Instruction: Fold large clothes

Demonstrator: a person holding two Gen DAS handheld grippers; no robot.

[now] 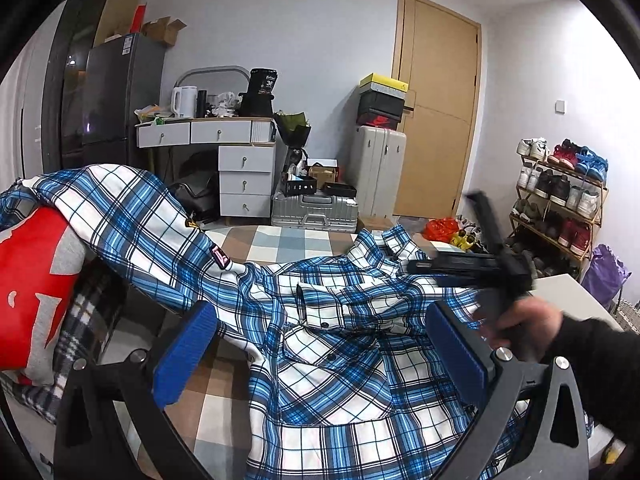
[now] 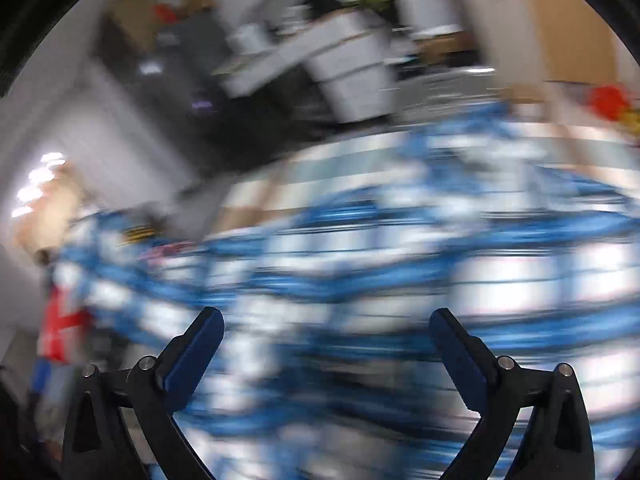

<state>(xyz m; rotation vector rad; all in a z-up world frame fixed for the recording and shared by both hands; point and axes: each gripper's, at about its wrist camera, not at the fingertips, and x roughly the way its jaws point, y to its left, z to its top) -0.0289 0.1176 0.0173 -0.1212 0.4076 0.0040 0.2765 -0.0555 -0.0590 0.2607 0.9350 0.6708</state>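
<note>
Your left gripper (image 1: 320, 344) and right gripper (image 2: 326, 344) are both wide open above the checked shirt (image 1: 340, 360) (nothing held).

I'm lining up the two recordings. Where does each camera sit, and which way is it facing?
Left wrist: on the left gripper, looking over the plaid shirt on the bed toward the desk and door; its blue fingers and the person's right hand show.
Right wrist: on the right gripper, heavily blurred, facing the same shirt and desk; only its fingers show.
Shared: shirt, desk; both grippers open.
</note>
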